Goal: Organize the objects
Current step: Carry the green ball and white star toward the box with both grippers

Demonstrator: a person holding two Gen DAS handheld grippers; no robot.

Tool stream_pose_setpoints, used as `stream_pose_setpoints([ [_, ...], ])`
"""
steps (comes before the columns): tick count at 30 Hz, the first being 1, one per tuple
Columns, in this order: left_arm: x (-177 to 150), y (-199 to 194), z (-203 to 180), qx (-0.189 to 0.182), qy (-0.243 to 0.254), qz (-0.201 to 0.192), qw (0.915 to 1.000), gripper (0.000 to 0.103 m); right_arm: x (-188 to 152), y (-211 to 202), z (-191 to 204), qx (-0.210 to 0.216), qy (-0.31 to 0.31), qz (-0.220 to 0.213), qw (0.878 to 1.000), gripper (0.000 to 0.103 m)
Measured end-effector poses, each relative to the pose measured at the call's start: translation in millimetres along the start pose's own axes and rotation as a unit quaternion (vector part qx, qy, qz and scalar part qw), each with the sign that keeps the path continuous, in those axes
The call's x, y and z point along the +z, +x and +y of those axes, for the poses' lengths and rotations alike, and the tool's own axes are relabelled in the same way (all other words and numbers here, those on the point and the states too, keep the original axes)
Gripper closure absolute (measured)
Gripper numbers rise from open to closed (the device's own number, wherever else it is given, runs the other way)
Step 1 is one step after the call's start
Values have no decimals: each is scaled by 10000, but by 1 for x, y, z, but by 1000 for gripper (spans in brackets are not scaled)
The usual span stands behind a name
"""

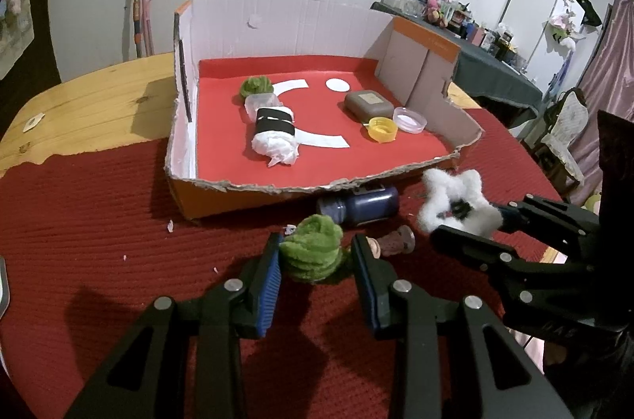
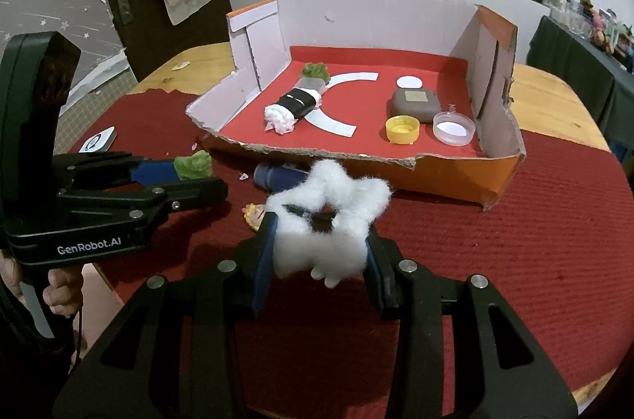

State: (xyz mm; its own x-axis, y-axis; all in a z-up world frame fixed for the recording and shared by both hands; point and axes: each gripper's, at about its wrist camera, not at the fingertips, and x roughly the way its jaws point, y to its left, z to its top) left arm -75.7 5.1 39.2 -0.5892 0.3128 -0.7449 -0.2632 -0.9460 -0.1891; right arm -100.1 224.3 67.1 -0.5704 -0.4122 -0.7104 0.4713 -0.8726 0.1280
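Note:
My left gripper (image 1: 317, 256) is shut on a green fuzzy bundle (image 1: 313, 246) just above the red cloth, in front of the box; it also shows in the right wrist view (image 2: 192, 163). My right gripper (image 2: 321, 240) is shut on a white cotton star (image 2: 329, 220), which also shows in the left wrist view (image 1: 455, 203). The cardboard box (image 1: 186, 157) with a red floor holds a white roll with black bands (image 1: 275, 133), a second green bundle (image 1: 255, 86), a brown case (image 1: 368, 104), a yellow cap (image 1: 382, 129) and a clear lid (image 1: 410, 119).
A dark blue bottle (image 1: 360, 207) lies on its side against the box's front wall. A small figurine (image 1: 396, 240) lies beside my left gripper. The red cloth (image 1: 99, 240) covers the wooden table (image 1: 87, 110). A small white device (image 2: 97, 139) sits at the cloth's left edge.

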Motion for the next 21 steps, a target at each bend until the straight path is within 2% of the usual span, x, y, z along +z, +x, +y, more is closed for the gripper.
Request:
stream_pose_setpoints([
  [21,36,-8,-7,33,179,-233,9996,67,27,-21,0,153,-115,-245,9995,66],
])
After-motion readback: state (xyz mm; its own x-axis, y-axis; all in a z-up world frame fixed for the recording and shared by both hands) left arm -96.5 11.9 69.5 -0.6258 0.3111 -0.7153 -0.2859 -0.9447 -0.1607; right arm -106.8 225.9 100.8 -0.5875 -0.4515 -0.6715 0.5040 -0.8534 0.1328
